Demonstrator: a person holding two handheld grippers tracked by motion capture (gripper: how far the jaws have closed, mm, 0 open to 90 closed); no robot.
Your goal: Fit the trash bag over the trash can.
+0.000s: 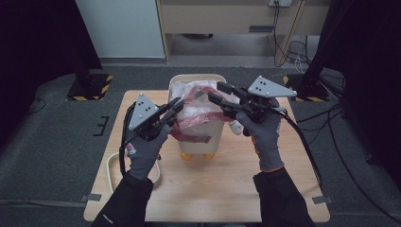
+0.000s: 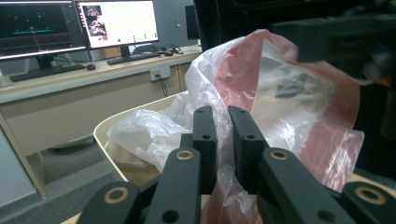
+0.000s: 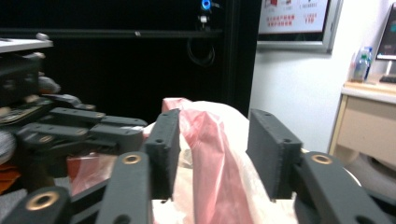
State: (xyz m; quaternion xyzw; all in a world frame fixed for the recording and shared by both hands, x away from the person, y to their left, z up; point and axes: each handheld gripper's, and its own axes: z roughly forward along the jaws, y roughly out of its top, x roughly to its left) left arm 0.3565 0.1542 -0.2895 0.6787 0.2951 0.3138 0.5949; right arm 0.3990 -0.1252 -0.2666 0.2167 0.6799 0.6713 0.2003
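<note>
**Bag pinched on the left, loose on the right**

Your table [image 1: 203,189] carries a cream bin [image 1: 201,137] at its far middle, and the bin stands upright with its mouth [image 2: 105,128] open to you. A clear bag [image 1: 198,106] with red bands sits in that bin, bunched above the rim and spilling over the near wall, where a red strip [image 1: 189,137] hangs down the front.

Your left gripper [image 1: 176,108] comes in from the left at the bag's edge. Its jaws stand narrow and are clamped on a fold of the bag [image 2: 223,140], the film squeezed between the two pads.

Your right gripper [image 1: 215,92] reaches in from the right, over the top of the bag. Its jaws stand about half wide. A red band of the bag [image 3: 210,154] rises between them, brushing the left pad [image 3: 163,149] and clear of the right one, so nothing is gripped there.
</note>
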